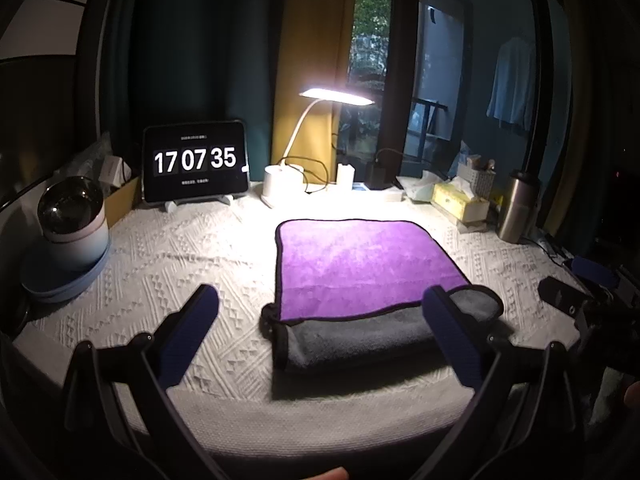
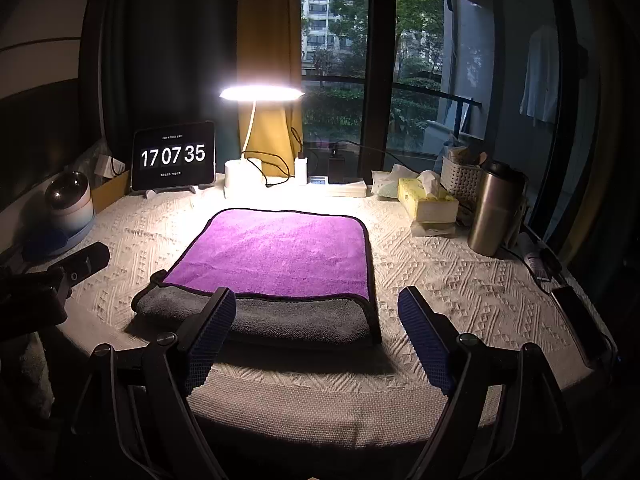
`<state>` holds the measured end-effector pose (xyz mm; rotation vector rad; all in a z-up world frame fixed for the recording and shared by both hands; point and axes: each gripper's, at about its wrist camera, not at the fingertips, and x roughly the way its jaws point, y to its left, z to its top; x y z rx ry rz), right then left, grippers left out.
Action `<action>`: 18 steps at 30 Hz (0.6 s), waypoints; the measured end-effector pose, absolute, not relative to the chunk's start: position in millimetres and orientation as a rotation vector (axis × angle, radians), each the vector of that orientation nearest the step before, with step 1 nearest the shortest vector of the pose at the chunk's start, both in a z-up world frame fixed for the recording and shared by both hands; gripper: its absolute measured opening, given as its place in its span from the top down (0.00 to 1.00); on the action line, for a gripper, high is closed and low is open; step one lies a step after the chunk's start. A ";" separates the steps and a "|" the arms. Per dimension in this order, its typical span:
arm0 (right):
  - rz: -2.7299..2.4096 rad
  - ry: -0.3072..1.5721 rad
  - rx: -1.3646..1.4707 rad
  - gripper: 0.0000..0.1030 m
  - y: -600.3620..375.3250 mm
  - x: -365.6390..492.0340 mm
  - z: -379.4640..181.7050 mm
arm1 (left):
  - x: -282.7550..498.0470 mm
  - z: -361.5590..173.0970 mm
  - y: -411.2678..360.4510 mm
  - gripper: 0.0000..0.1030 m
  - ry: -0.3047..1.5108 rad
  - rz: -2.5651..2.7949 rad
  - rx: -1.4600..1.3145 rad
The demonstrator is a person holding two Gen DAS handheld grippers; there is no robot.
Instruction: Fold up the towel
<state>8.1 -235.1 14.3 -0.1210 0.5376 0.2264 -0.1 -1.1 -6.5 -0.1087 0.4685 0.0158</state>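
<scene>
A towel (image 1: 360, 264), purple on top and grey underneath with black edging, lies folded on the white textured tablecloth (image 1: 180, 264). Its near edge is a grey fold (image 1: 360, 340). It also shows in the right wrist view (image 2: 276, 252). My left gripper (image 1: 324, 320) is open and empty, held above the table's near edge; its right finger (image 1: 452, 336) overlaps the towel's near right corner in view. My right gripper (image 2: 316, 332) is open and empty, near the towel's near right corner. The right gripper shows at the right edge of the left wrist view (image 1: 580, 300).
At the back stand a tablet clock (image 1: 195, 162), a lit desk lamp (image 1: 280, 184), a tissue box (image 2: 426, 200), a white basket (image 2: 460, 180) and a steel flask (image 2: 494, 208). A round white device (image 1: 74, 220) sits at the left. A phone (image 2: 580, 324) lies at the right edge.
</scene>
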 end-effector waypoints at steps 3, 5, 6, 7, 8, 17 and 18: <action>0.226 0.536 -0.122 0.17 -234.9 7.9 14.0 | 1.2 -7.3 -0.1 0.01 0.475 0.016 -0.113; 0.226 0.538 -0.122 0.17 -234.6 8.1 14.0 | 3.3 -7.5 0.7 0.01 0.481 0.017 -0.117; 0.226 0.538 -0.122 0.17 -234.8 8.2 13.8 | 3.9 -7.6 0.9 0.01 0.484 0.017 -0.119; 0.225 0.537 -0.122 0.17 -234.5 8.0 13.8 | 4.2 -8.0 1.0 0.01 0.486 0.015 -0.121; 0.225 0.538 -0.123 0.17 -234.3 8.0 13.8 | 4.6 -8.5 0.8 0.01 0.488 0.014 -0.123; 0.225 0.546 -0.123 0.17 -235.1 10.2 11.8 | 4.0 -9.8 -0.1 0.01 0.486 0.008 -0.124; 0.225 0.548 -0.122 0.17 -235.4 10.2 11.6 | 3.7 -9.6 0.2 0.01 0.485 0.006 -0.125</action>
